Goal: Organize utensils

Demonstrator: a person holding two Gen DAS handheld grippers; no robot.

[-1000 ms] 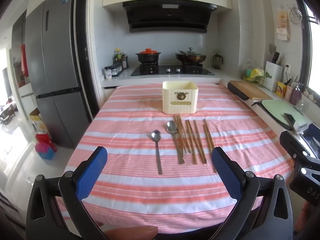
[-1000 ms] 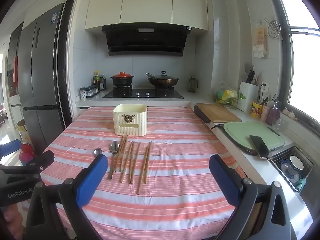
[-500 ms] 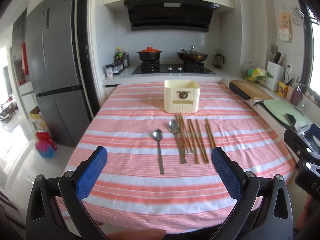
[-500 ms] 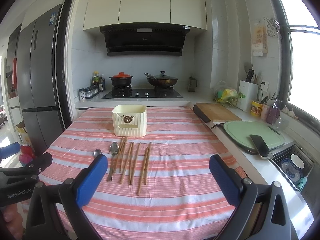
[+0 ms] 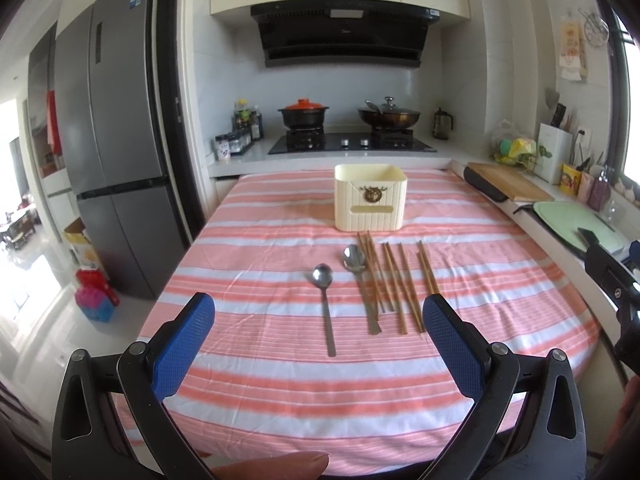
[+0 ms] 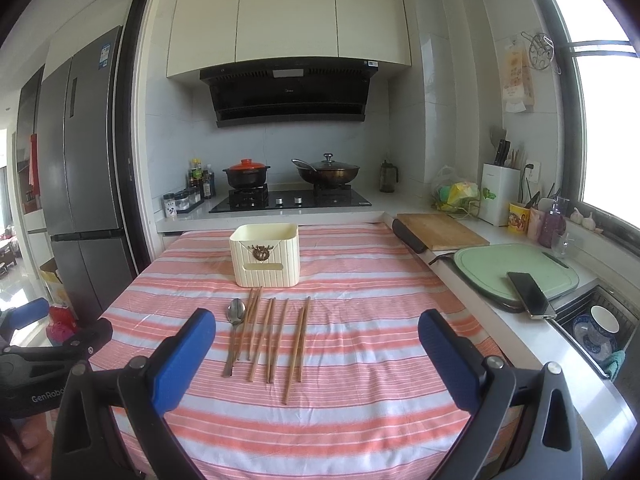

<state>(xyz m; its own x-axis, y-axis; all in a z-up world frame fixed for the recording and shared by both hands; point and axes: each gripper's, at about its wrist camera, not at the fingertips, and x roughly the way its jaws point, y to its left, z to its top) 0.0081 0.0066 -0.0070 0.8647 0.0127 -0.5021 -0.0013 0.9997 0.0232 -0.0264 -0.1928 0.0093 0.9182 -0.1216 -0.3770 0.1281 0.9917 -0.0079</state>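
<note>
A cream utensil holder (image 5: 371, 197) (image 6: 265, 254) stands on the pink striped tablecloth (image 5: 260, 376) (image 6: 360, 408). In front of it lie two metal spoons, one on the left (image 5: 325, 300) and one beside the chopsticks (image 5: 359, 280) (image 6: 234, 330). Several wooden chopsticks (image 5: 400, 284) (image 6: 276, 336) lie in a row to their right. My left gripper (image 5: 318, 344) hovers open over the table's near edge, nothing between its blue pads. My right gripper (image 6: 316, 354) is open too, short of the chopsticks. The left spoon is hidden in the right wrist view.
A counter runs along the right with a wooden board (image 6: 440, 230), a green cutting board (image 6: 516, 270) with a phone (image 6: 530, 294), and a sink (image 6: 592, 328). A stove with pots (image 5: 348, 120) is behind the table. A fridge (image 5: 112, 136) stands at the left.
Both views have tilted up slightly and edged towards the table; the utensils sit a little lower and nearer in the frames. Both grippers stay open and nothing on the table has moved.
</note>
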